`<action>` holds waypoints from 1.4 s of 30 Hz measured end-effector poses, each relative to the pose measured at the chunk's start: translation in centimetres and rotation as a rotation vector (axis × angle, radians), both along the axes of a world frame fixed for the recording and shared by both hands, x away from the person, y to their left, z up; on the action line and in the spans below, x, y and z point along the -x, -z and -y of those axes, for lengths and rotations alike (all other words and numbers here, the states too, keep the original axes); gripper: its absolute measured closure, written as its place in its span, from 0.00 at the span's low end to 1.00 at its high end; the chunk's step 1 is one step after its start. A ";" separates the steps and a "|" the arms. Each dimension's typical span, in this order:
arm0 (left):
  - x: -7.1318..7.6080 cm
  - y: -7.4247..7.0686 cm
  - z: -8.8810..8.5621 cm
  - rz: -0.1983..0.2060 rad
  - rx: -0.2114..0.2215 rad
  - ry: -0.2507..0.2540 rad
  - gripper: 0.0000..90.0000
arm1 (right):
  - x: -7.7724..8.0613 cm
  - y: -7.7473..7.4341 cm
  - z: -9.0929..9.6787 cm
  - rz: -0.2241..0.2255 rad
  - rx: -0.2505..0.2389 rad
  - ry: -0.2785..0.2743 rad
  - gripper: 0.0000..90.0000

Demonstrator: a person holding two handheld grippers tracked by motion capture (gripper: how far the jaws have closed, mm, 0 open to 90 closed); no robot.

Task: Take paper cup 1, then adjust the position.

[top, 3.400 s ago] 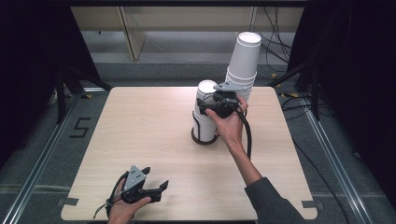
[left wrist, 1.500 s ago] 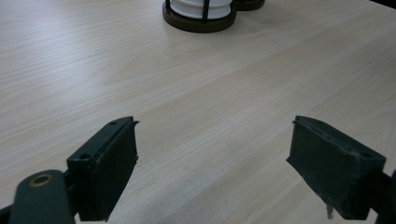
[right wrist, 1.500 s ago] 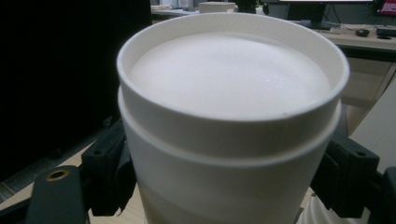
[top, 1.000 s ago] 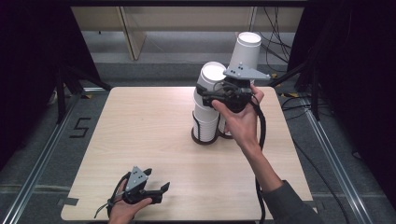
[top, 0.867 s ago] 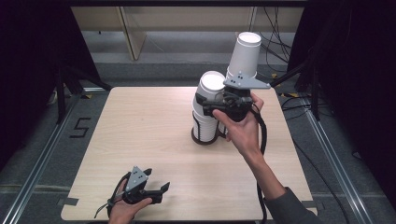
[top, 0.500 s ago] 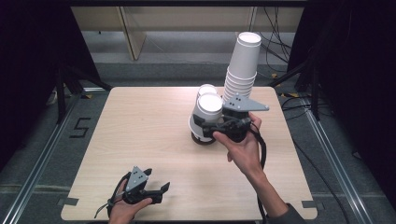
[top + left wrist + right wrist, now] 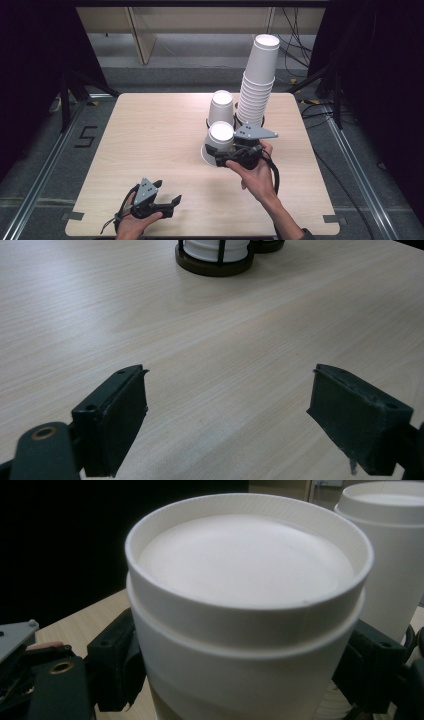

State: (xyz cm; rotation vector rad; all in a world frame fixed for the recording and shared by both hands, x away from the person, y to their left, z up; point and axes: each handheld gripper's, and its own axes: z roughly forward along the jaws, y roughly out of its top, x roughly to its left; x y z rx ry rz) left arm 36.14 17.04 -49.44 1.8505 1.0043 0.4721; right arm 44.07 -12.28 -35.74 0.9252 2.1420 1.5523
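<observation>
My right gripper [image 7: 223,156] is shut on an upside-down white paper cup [image 7: 220,136], its jaws on either side of the wall. In the right gripper view the cup [image 7: 245,605] stands base-up between the black pads [image 7: 117,665]. It is low at the table's middle; whether its rim touches the wood I cannot tell. Just behind it a second inverted cup [image 7: 221,106] sits in a black wire holder. A tall stack of cups [image 7: 257,80] rises to the right of that. At the front left edge my left gripper [image 7: 166,193] rests open with nothing between its fingers [image 7: 112,415].
The pale wooden table [image 7: 145,135] has bare room at the left and front right. In the left gripper view the holder's dark round base [image 7: 214,262] lies far ahead. Cables [image 7: 300,50] and dark frame legs surround the table on the floor.
The right hand has come down and towards the front with the cup, from level with the holder's top to just above the table. The left gripper has kept still.
</observation>
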 end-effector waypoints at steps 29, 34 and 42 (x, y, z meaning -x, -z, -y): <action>0.1 -0.1 0.0 0.017 0.034 0.000 0.16 | 1.1 4.9 -0.2 -0.074 0.048 -0.054 0.22; 0.3 -0.3 0.1 0.031 0.062 0.018 0.16 | 1.3 5.1 -0.6 -0.095 0.037 -0.062 0.22; 0.3 -0.8 0.8 0.080 0.166 0.097 0.16 | 1.4 5.4 -1.4 -0.087 0.034 -0.093 0.22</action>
